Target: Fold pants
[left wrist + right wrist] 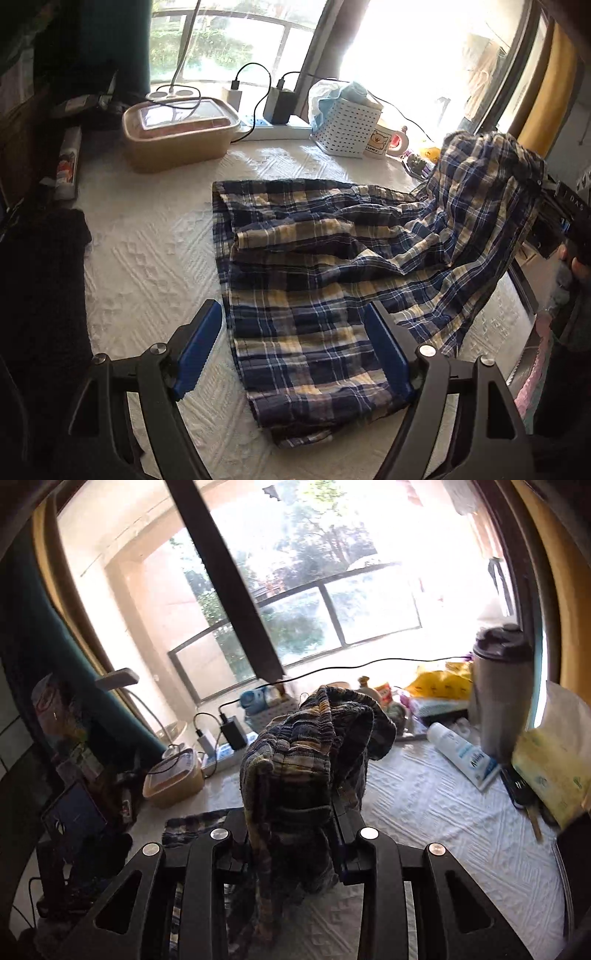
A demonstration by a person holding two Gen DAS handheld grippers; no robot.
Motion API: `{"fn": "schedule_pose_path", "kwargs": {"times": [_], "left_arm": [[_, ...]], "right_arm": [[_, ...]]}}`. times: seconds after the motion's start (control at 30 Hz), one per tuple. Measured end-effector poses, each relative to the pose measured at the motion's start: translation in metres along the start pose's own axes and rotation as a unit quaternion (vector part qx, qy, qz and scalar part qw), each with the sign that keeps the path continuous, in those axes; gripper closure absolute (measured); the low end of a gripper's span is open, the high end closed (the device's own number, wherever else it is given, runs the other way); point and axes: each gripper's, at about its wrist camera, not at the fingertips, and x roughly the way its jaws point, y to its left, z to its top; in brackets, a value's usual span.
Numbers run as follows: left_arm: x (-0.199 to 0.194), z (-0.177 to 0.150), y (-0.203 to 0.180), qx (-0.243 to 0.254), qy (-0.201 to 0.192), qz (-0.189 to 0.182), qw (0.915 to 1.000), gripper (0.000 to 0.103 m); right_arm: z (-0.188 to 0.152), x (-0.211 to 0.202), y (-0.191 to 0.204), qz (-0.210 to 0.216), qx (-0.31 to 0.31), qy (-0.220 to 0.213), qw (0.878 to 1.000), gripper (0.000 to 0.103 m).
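The blue, navy and cream plaid pants (314,280) lie on the white textured table cover (147,266), legs toward me. My left gripper (295,328) is open, its blue pads (201,341) on either side of the near leg end, just above it. The waistband end is lifted at the right, held by my right gripper (546,184). In the right wrist view the right gripper (295,808) is shut on the bunched elastic waistband of the pants (310,746), which drape over its fingers and hide the tips.
At the back stand a tan lidded food box (177,136), a power strip with chargers (273,125), a white perforated basket (347,125) and a mug (384,142). On the right lie a white tube (461,757), a grey tumbler (502,694) and a tissue pack (550,775). Dark cloth (40,280) lies at left.
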Motion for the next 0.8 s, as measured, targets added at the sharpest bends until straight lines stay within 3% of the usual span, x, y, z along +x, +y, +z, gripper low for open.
{"fn": "schedule_pose_path", "kwargs": {"times": [0.17, 0.5, 0.7, 0.8], "left_arm": [[0.023, 0.024, 0.005, 0.061, 0.012, 0.022, 0.9978, 0.024], [0.068, 0.055, 0.030, 0.099, 0.042, 0.066, 0.9921, 0.024], [0.057, 0.049, 0.001, 0.164, 0.007, -0.007, 0.9864, 0.024], [0.067, 0.047, -0.011, 0.196, 0.006, -0.007, 0.9805, 0.025]], "right_arm": [[-0.001, 0.014, 0.033, 0.025, -0.020, 0.014, 0.999, 0.070], [-0.007, 0.019, 0.050, 0.016, -0.037, 0.028, 0.999, 0.070], [-0.011, 0.003, 0.016, -0.024, -0.019, 0.024, 0.999, 0.070], [-0.020, -0.011, -0.016, -0.055, 0.007, 0.029, 0.998, 0.071]]}}
